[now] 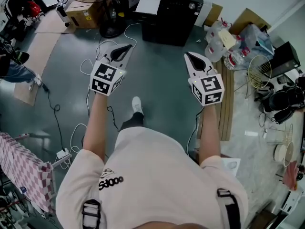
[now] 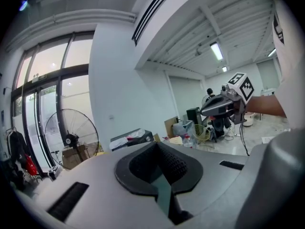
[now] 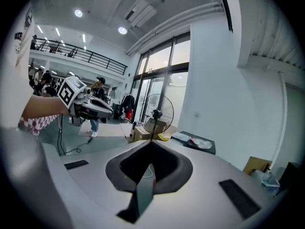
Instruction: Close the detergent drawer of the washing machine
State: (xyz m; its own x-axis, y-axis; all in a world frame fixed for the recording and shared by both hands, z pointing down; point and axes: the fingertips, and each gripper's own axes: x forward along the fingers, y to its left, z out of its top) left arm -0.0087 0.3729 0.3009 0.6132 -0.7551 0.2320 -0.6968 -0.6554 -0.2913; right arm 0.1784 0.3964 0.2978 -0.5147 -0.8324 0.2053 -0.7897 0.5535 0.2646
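Observation:
No washing machine or detergent drawer shows in any view. In the head view both grippers are held out side by side above a grey floor. My left gripper (image 1: 127, 46) has its jaws together with nothing between them, and my right gripper (image 1: 189, 56) looks the same. In the left gripper view the jaws (image 2: 156, 146) meet at the tip, and the right gripper (image 2: 223, 105) hangs off to the right. In the right gripper view the jaws (image 3: 151, 146) are pressed together and empty, with the left gripper (image 3: 88, 105) at the left.
A black cabinet (image 1: 171, 13) and a standing fan (image 1: 110, 18) stand ahead. Cables (image 1: 90, 66) trail over the floor. Bottles, boxes and a wire fan guard (image 1: 259, 71) crowd the right side. A checked cloth (image 1: 24, 168) hangs at the lower left. My shoe (image 1: 137, 105) is below the grippers.

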